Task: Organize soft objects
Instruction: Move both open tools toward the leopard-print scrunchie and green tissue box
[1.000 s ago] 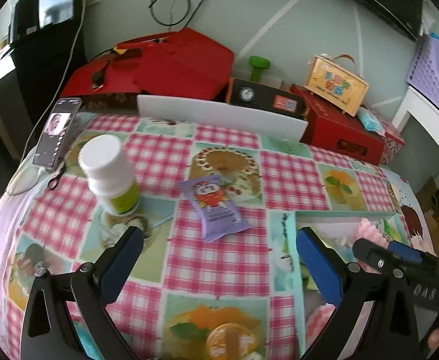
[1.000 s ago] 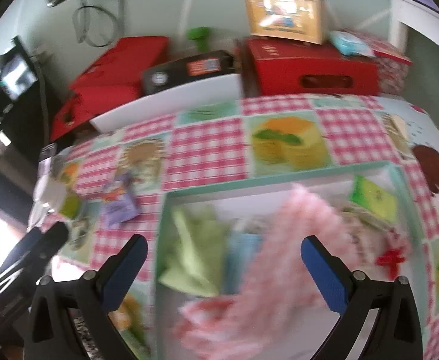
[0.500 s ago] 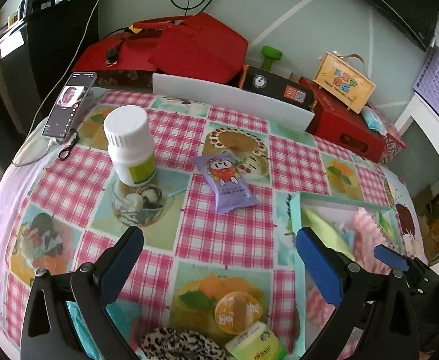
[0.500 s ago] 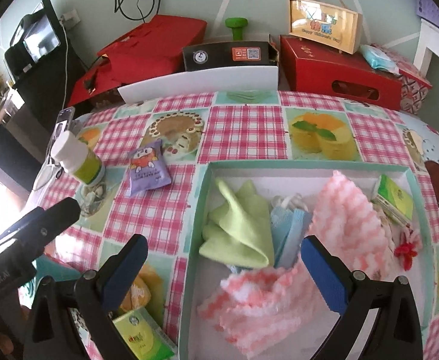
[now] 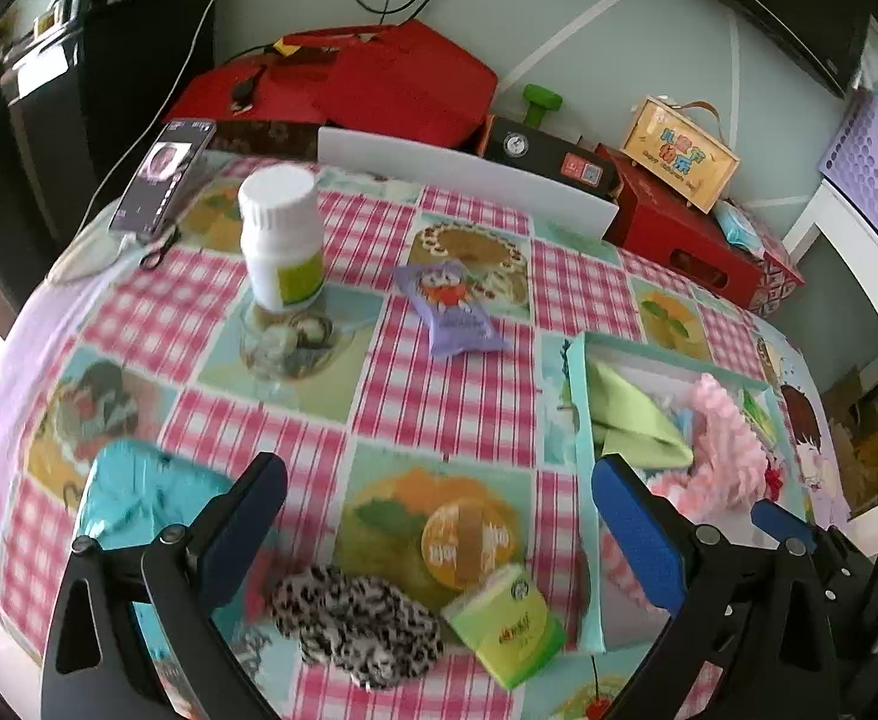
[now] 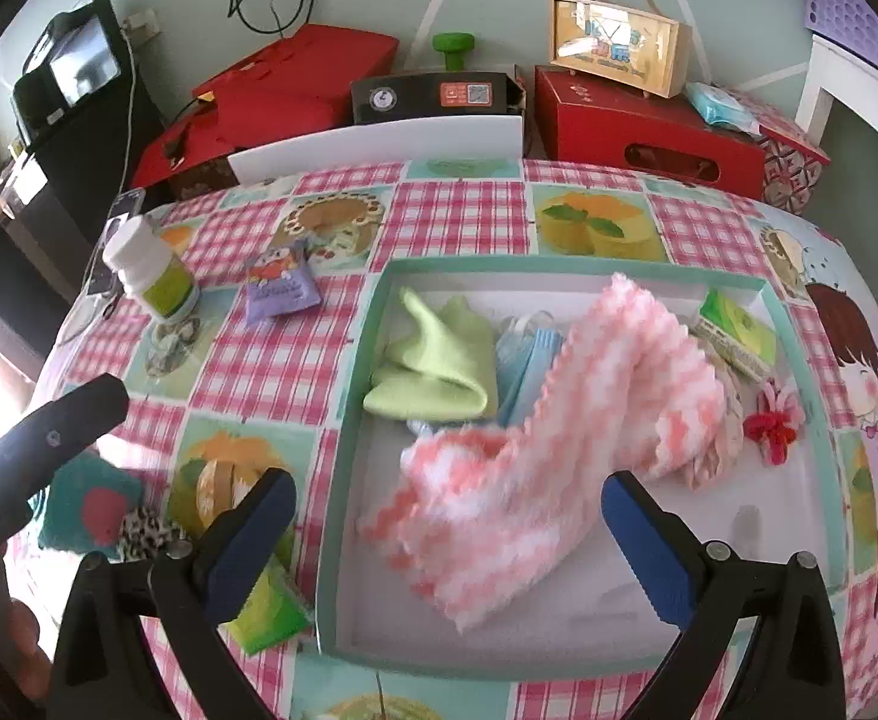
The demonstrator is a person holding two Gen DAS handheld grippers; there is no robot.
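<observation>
Hovering above the pink-checked picture tablecloth, the left gripper has its blue-padded fingers spread wide with nothing between them; below the gap lie a round orange-lidded tin, a leopard-print fabric scrunchie and a small green tissue packet, none touched. A crumpled teal cloth lies just beside the left finger. Farther off stand a white plastic bottle with a green label and a purple snack packet. The right gripper is likewise wide open and empty — its fingers hang over the shallow white tray with a teal rim. Inside the tray a pink-and-white fluffy knitted cloth stretches diagonally between the fingers but clear of them, next to a folded pale-green cloth, a blue face mask, a green sachet and a red hair tie. In the right wrist view the left gripper's dark body shows at the left edge, above the teal cloth.
</observation>
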